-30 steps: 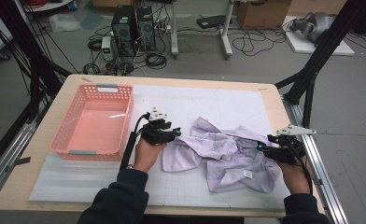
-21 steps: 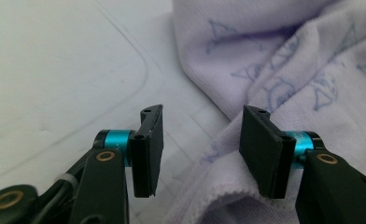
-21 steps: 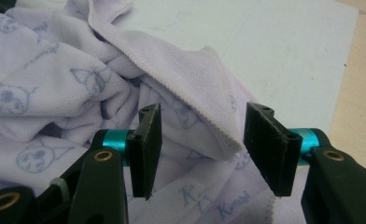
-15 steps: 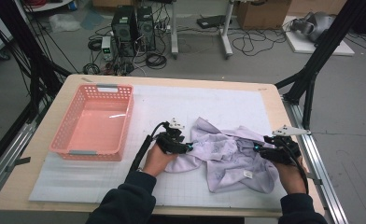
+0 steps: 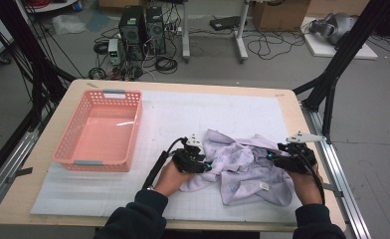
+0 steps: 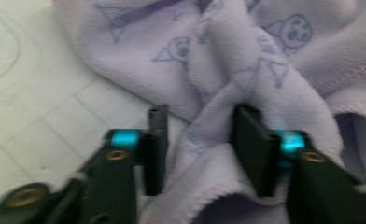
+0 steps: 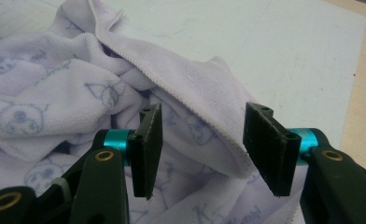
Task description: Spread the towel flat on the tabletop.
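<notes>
The left gripper (image 6: 200,149) has its jaws just closing around a raised fold of the lilac printed towel (image 6: 246,60), not yet pinching it. The right gripper (image 7: 202,149) stands open over the towel's far edge. The towel lies crumpled on the white mat (image 5: 183,114), beyond it a pink basket (image 5: 101,159).
</notes>
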Available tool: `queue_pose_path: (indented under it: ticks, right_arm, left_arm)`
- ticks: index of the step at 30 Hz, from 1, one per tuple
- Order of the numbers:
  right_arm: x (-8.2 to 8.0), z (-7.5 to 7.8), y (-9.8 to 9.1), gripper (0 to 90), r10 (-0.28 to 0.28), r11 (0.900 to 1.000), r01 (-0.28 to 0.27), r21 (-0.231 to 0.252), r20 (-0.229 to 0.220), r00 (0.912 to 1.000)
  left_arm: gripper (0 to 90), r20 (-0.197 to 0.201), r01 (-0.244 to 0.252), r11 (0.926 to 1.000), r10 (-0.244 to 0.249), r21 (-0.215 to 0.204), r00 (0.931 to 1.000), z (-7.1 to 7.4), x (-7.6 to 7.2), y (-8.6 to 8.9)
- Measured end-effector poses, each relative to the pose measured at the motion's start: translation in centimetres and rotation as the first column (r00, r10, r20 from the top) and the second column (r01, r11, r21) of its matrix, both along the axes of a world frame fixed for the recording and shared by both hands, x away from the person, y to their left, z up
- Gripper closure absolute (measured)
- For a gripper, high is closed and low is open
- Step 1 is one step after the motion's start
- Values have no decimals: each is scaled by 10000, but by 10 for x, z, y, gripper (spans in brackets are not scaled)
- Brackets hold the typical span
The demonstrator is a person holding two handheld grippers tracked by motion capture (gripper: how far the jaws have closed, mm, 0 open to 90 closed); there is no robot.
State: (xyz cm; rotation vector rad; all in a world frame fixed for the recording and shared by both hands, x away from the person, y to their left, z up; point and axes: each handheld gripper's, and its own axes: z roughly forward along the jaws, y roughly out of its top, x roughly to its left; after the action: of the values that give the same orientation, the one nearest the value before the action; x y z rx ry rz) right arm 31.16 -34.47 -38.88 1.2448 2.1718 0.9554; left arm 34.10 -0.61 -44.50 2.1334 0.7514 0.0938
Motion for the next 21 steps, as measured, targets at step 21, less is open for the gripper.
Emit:
queue_pose_path:
  ticks: [21]
  right_arm:
    - [10,-4,18,465,477,9989,-477,26,-100,9988]
  left_arm:
    - [823,2314,-2964,9542,2974,-400,9263,47,0,78]
